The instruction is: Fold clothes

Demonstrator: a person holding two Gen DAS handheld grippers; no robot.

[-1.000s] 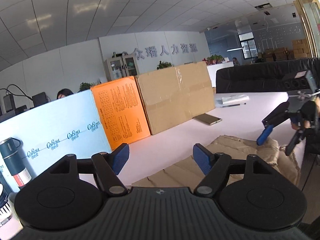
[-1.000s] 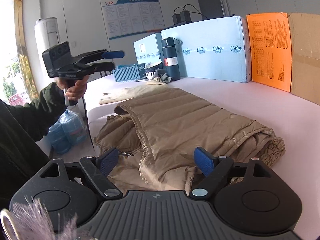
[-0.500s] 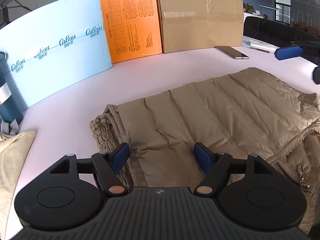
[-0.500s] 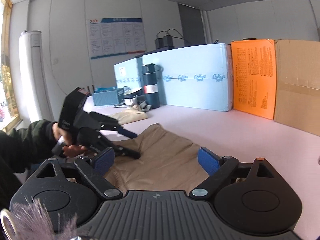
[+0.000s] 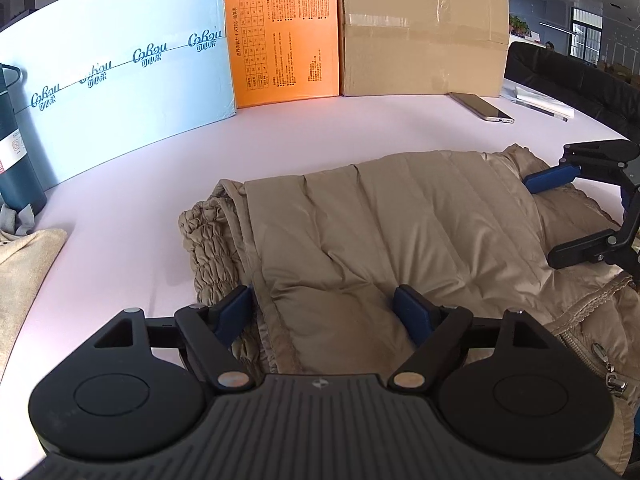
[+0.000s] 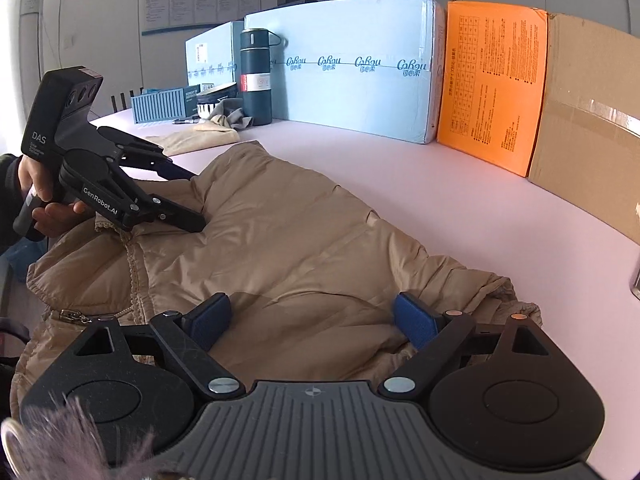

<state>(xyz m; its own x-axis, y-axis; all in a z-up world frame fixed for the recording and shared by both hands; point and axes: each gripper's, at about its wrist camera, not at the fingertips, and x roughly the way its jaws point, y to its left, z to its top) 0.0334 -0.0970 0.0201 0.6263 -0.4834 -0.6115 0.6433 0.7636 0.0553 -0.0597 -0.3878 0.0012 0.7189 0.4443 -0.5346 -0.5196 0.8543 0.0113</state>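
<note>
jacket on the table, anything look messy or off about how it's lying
Somewhat. The tan puffer jacket lies loosely folded, not squared: a ruched cuff or hem bulges out past its left edge, and the zipper side nearest the camera lies open and rumpled. No damage is visible.

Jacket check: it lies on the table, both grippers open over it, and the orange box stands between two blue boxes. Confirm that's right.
One detail is wrong. The orange box stands between a blue box and a brown cardboard box, as the left wrist view shows. The rest holds: the jacket lies on the table, with the left gripper and right gripper open over it.
</note>
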